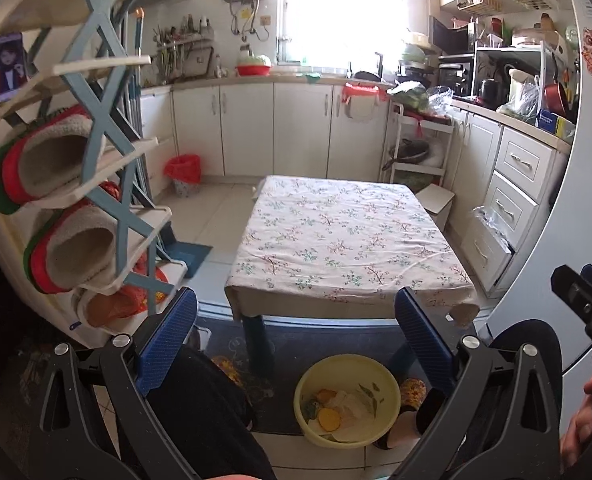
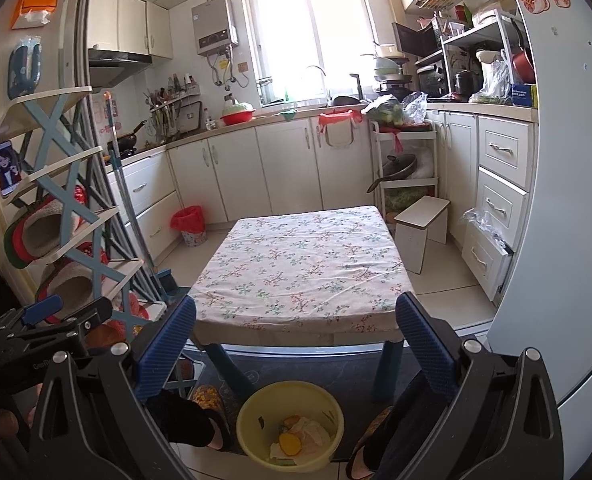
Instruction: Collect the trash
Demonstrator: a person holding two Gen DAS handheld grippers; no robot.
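Observation:
A yellow basin (image 1: 350,399) stands on the floor in front of the low table, between the person's feet; it holds trash (image 1: 344,404): orange peel, crumpled white paper and scraps. It also shows in the right wrist view (image 2: 289,426). The low table (image 1: 348,240) with a floral cloth carries nothing; it also shows in the right wrist view (image 2: 300,268). My left gripper (image 1: 296,316) is open and empty, raised above the basin. My right gripper (image 2: 296,320) is open and empty at the same height; it appears at the right edge of the left wrist view (image 1: 588,300).
A shoe rack (image 1: 79,184) with slippers stands close on the left. A bin with a red bag (image 1: 183,174) stands by the cabinets. A white stool (image 2: 422,224) and a trolley (image 2: 406,160) stand right of the table. The fridge door (image 2: 556,200) is close on the right.

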